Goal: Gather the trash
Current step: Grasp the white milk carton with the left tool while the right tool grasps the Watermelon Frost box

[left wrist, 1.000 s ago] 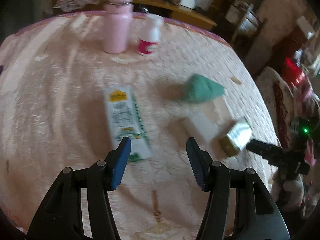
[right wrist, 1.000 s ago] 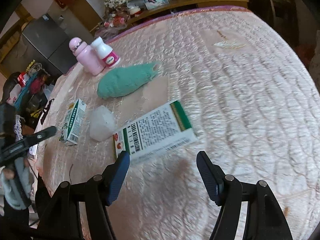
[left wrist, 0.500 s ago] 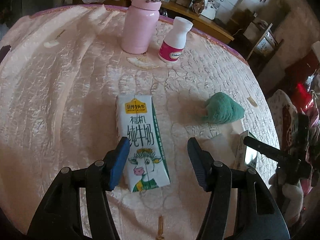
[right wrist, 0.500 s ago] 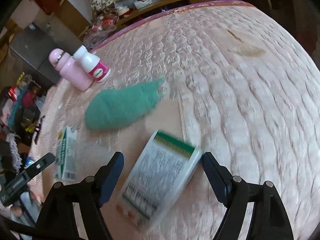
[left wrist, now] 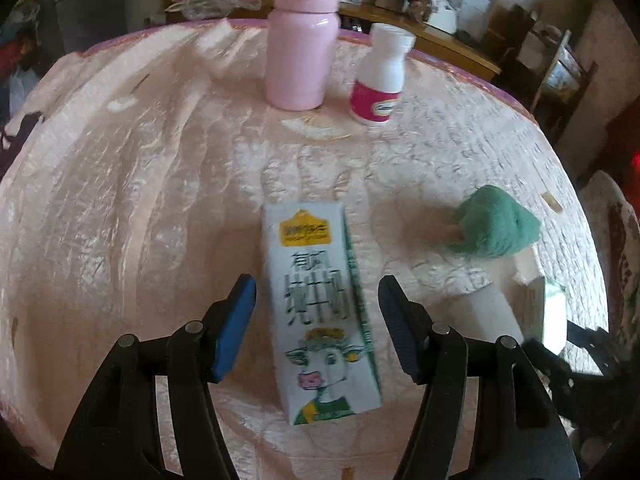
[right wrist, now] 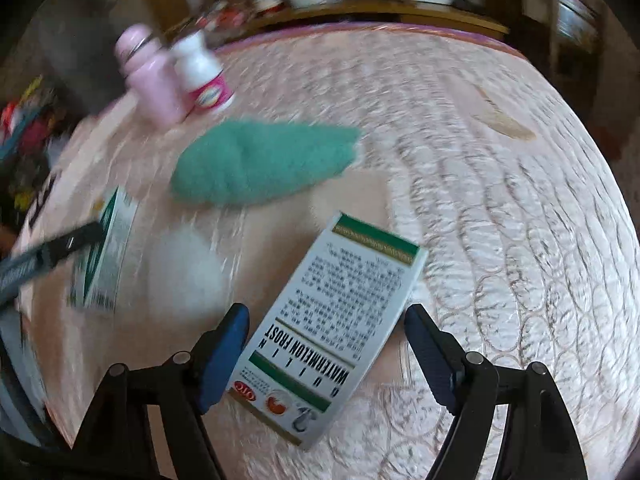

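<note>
Pink quilted table [left wrist: 120, 220]; nothing collected yet. Left gripper [left wrist: 316, 320] was opening astride the flat milk carton [left wrist: 320, 312]; right gripper [right wrist: 326, 356], agape, straddled the medicine box [right wrist: 336, 328] (neither gripped)

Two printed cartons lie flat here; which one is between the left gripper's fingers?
The white milk carton with the cartoon cow; the green-banded Watermelon Frost box lies between the right gripper's.

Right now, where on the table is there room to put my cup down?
The wide bare stretch of tablecloth right of the medicine box is free, as is the cloth left of the milk carton. It is crowded in the middle: green cloth, white lump, and at the back the pink bottle and white bottle.
</note>
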`<state>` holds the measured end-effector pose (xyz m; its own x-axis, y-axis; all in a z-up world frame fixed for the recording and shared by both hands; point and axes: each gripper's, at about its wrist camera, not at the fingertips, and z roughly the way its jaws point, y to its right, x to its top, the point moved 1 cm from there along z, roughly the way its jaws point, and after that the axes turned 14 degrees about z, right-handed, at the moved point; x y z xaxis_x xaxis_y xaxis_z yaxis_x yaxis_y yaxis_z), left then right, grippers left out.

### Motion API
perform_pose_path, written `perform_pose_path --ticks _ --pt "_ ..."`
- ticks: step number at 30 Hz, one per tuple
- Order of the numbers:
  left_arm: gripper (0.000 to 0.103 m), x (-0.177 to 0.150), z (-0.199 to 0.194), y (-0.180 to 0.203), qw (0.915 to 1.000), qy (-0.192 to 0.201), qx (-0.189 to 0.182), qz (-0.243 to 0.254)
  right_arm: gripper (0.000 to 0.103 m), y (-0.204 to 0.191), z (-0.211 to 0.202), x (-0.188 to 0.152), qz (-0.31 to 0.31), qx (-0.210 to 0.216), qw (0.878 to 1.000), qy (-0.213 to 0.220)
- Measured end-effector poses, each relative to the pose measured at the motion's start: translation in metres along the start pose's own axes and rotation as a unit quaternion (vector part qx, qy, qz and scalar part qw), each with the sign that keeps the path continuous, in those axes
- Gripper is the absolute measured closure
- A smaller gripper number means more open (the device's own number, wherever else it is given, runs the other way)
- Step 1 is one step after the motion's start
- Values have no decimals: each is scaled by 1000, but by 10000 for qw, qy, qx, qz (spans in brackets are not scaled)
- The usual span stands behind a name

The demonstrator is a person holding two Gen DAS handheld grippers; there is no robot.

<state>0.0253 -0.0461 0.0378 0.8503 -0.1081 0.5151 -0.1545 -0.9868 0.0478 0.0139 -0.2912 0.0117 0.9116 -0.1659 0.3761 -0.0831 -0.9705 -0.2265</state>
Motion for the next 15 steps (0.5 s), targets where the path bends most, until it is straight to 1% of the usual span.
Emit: perform_pose_path --ticks 3,8,10,11,12,13,15 --pt "41 -6 5 -4 9997 -71 -212 -121 25 10 -11 -5 -316 -347 9989 81" --pt "41 -8 11 6 9997 -118 -229 -44 25 27 -12 -1 -112 -239 9996 101" --pt "43 -9 11 8 9995 -119 -278 -51 25 28 -7 0 -6 -165 9998 120" --pt "46 -10 11 9 9993 -130 -335 -57 26 25 -3 2 15 -124 9999 113" --pt "46 -11 10 10 9991 -114 -400 -73 31 24 -1 1 -18 -81 9998 174" --pt "46 -12 7 10 9990 -81 -430 -105 50 19 -3 1 -89 -91 9996 256" --pt "46 -15 -4 13 9988 94 -481 -85 51 18 -6 -1 -161 -46 9994 299"
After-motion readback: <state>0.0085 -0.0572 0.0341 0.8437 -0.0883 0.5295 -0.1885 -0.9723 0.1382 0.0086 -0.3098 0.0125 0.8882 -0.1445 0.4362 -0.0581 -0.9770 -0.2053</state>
